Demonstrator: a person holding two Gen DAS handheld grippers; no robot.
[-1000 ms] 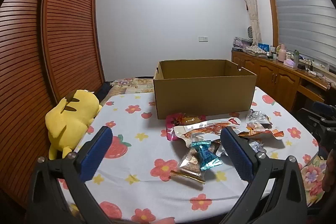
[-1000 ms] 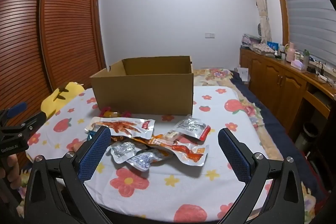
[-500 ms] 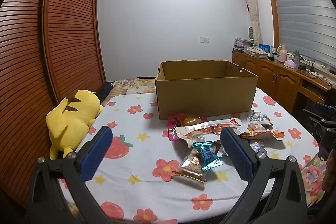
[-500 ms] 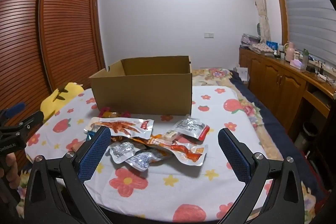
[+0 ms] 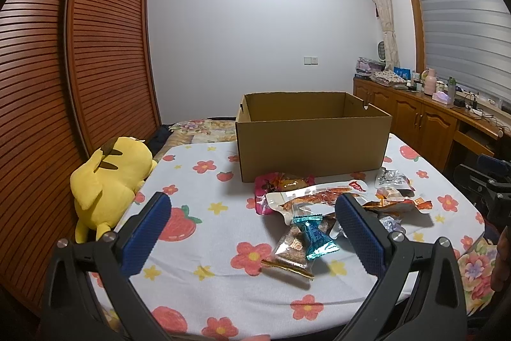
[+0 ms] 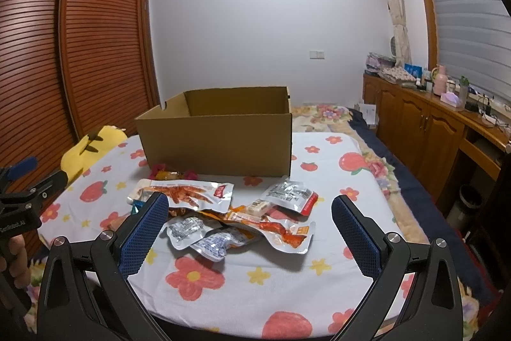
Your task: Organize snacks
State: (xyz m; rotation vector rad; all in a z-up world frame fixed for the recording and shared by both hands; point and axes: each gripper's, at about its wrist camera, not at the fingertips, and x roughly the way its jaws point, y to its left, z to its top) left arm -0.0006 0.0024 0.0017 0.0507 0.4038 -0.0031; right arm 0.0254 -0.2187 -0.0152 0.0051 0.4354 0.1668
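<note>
A: Both pairs of tongs are hovering at the near edge of the surface [image 6: 319,286], spread wide and carrying nothing: left tongs [image 5: 252,232], right tongs [image 6: 249,232].

B: So the first pick is still to come, I'd judge. Which one is looking easiest?

A: For the left, the teal candy wrapper [image 5: 314,237] lying across the clear grain sachet [image 5: 292,248], nearest of all and lined up just inside its right finger. I'd come in low and pinch the crimped end, since a flat foil body is likely sliding under a push.

B: And the right?

A: The small silver sachets [image 6: 191,230] are sitting closest to it, overlapping the orange packet [image 6: 281,234]. Taking the top one alone should keep the heap from dragging along. Beyond those, the long chicken-feet pouch [image 6: 185,192] and the silver-and-red packet [image 6: 292,194] are lying flat, with a pink packet [image 5: 281,182] touching the box foot.

B: The box itself?

A: The cardboard box [image 5: 313,143] is standing open behind the pile, flaps gone or folded away. Only its inner walls are showing, so I cannot tell whether anything is lying on its floor. Every snack I can see is waiting outside it.

B: Anything else nearby?

A: A yellow plush toy [image 5: 111,178] is lounging at the left edge, well apart from the pile.
</note>
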